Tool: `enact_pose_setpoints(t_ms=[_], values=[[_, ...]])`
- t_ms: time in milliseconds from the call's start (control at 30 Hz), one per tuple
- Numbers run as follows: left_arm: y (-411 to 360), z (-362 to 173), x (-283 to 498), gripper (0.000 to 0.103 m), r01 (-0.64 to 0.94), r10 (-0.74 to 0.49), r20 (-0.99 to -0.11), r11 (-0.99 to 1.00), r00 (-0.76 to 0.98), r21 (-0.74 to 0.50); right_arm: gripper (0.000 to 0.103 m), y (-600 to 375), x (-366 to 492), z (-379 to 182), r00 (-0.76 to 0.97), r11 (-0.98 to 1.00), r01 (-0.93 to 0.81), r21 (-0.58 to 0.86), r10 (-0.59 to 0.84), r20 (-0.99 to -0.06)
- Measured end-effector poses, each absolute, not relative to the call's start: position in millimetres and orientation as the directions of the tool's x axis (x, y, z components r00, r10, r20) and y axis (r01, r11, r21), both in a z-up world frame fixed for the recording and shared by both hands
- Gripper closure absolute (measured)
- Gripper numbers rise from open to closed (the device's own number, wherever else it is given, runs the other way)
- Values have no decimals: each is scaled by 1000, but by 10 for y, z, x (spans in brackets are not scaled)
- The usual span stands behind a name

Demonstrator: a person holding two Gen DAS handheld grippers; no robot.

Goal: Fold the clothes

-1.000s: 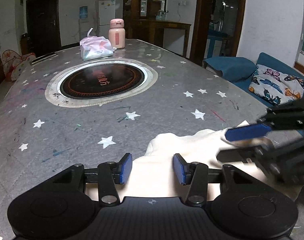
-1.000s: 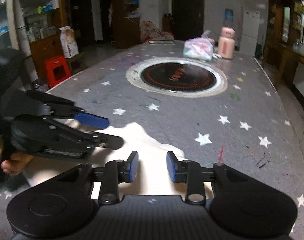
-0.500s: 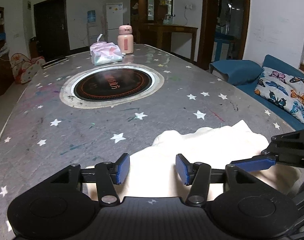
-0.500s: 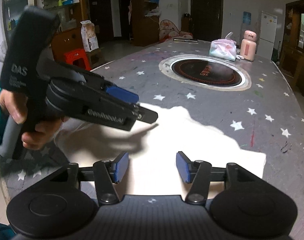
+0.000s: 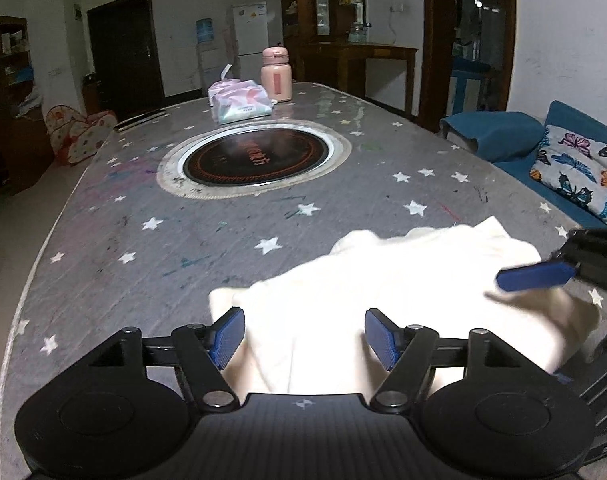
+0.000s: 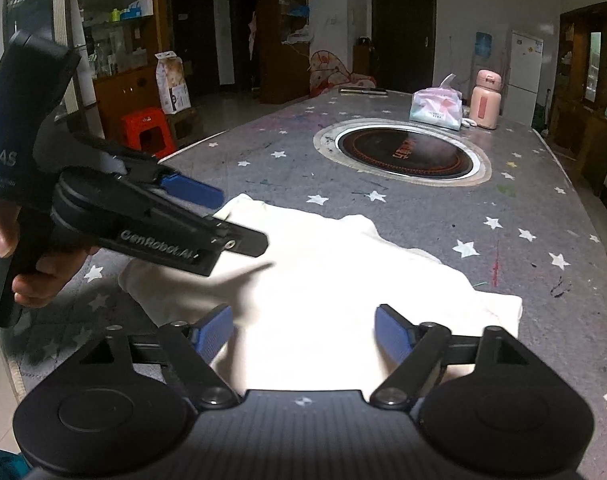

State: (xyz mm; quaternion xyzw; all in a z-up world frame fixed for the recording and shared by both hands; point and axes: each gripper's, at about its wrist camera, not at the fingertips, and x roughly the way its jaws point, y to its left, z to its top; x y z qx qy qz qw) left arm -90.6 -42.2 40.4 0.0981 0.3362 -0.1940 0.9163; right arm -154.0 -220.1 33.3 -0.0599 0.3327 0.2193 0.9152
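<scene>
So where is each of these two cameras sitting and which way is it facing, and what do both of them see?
Left wrist view: sits on the left hand-held gripper, faces down the table over the white garment; its jaws are opening, nothing gripped; the right hand-held gripper enters at right.
Right wrist view: sits on the right hand-held gripper, jaws opening above the garment; the other gripper and the hand holding it show at left.
Shared: the garment, the round cooktop, the tissue pack, the pink bottle.
</scene>
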Motion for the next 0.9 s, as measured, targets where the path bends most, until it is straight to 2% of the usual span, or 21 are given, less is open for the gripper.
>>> enact_pose_setpoints(t_ms=[67,133,200,333,900], values=[[-391,401,-951,30,412,-281,-657,910,699,50,15,-2221,-1562,353,688,899,-436,46,365,-627],[-363,398,-999,26,401,-268,-659,915,703,55,10,-2238,-1580,369,691,901,-430,55,368,-622],[-336,398,-1058,25,388,-258,-658,920,708,56,0,-2255,-1601,383,694,904,-422,63,367,-619],[-246,393,-1181,22,364,-239,-655,929,717,60,0,-2283,-1671,403,696,903,-423,77,377,-611],[-13,342,-1314,21,322,-208,-661,945,721,54,0,-2532,-1777,248,648,910,-391,140,380,-660]])
